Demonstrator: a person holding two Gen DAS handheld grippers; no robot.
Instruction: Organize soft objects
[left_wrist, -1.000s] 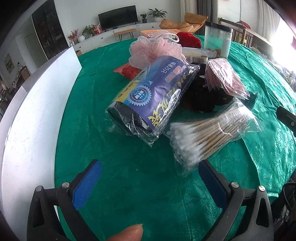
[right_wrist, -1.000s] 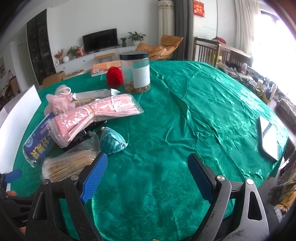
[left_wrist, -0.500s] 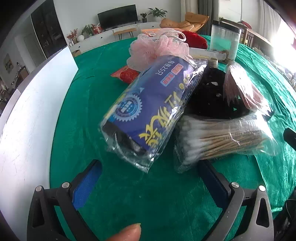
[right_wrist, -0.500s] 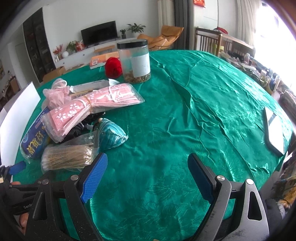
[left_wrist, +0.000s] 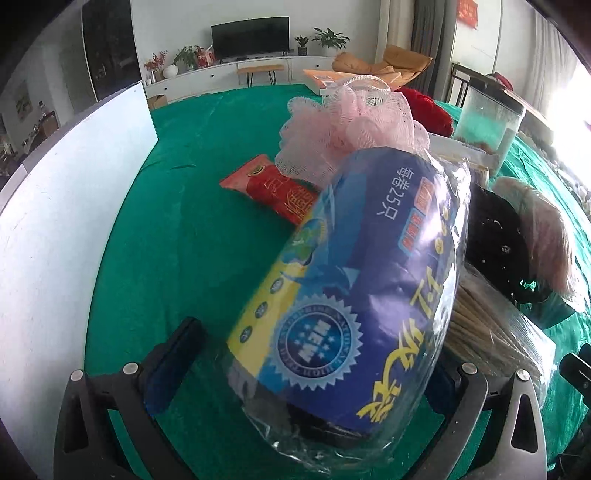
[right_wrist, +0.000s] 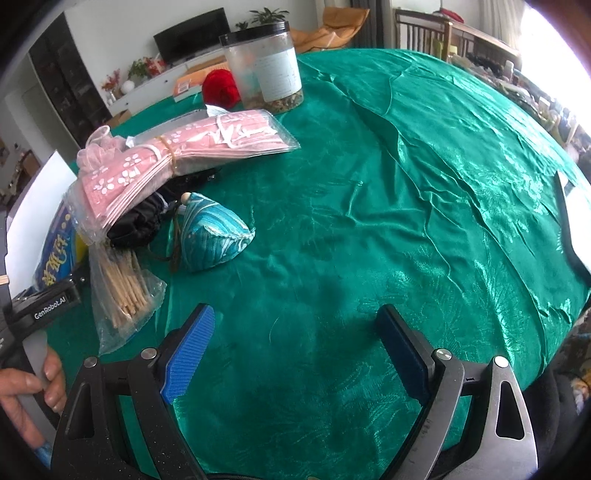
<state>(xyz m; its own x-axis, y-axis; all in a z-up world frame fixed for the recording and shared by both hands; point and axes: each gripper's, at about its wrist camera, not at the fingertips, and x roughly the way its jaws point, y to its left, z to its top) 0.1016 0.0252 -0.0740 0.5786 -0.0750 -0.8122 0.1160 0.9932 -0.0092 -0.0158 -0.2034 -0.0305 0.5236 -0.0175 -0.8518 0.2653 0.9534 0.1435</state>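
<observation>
Here, clear-wrapped blue bag roll between left gripper's open jaws, right gripper spread wide, empty.

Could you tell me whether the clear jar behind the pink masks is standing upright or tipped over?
Upright. The jar stands on its base on the green tablecloth, black lid on top, with brownish contents settled at the bottom.

The clear jar with a black lid stands at the far side of the green tablecloth — brownish bits lie in its bottom. Just left of the jar sits an orange book. Behind the jar, off the table, a dark television rests on a long white cabinet; potted plants stand beside the screen — a tan armchair is to the jar's right.
</observation>
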